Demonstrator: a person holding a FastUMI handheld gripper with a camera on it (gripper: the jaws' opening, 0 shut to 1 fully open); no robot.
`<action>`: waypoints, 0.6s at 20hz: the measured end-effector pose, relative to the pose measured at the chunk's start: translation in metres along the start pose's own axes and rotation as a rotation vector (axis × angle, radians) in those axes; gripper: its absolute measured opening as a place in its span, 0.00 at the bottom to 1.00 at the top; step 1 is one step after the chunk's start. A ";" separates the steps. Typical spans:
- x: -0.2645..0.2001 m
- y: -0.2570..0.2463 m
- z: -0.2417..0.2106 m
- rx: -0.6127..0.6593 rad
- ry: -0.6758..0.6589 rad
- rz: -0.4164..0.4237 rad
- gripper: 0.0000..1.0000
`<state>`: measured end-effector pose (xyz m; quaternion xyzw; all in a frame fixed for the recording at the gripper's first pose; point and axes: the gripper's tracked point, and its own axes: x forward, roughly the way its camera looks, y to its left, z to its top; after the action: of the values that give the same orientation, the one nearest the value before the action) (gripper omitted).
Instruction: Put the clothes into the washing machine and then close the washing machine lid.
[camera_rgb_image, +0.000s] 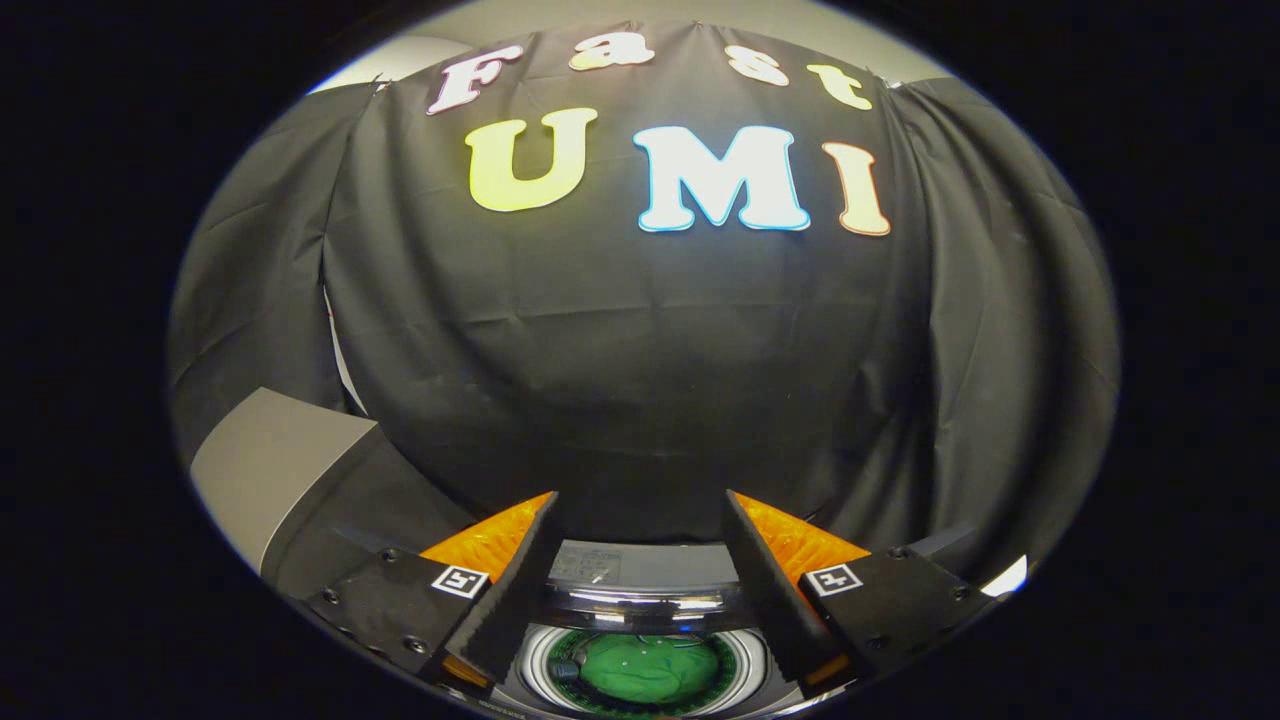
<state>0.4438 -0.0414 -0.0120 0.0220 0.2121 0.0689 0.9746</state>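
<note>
Though tongs (640, 495) open, clothes (645, 668) between them

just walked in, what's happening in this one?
A person is doing a laundry task with a handheld gripper. Its fingers are spread apart with nothing between them, above a top-loading washing machine. A green garment already lies in the drum, seen between and below the fingers. The drum opening looks uncovered, so closing the lid appears to be the step left. Black cloth hangs beyond the machine.
</note>
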 end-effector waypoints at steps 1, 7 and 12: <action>-0.003 0.000 -0.002 -0.002 -0.004 -0.001 0.99; -0.030 0.002 -0.028 0.007 -0.033 -0.010 0.99; -0.053 0.003 -0.066 0.011 -0.062 -0.029 0.99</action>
<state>0.3678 -0.0449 -0.0499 0.0264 0.1823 0.0529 0.9815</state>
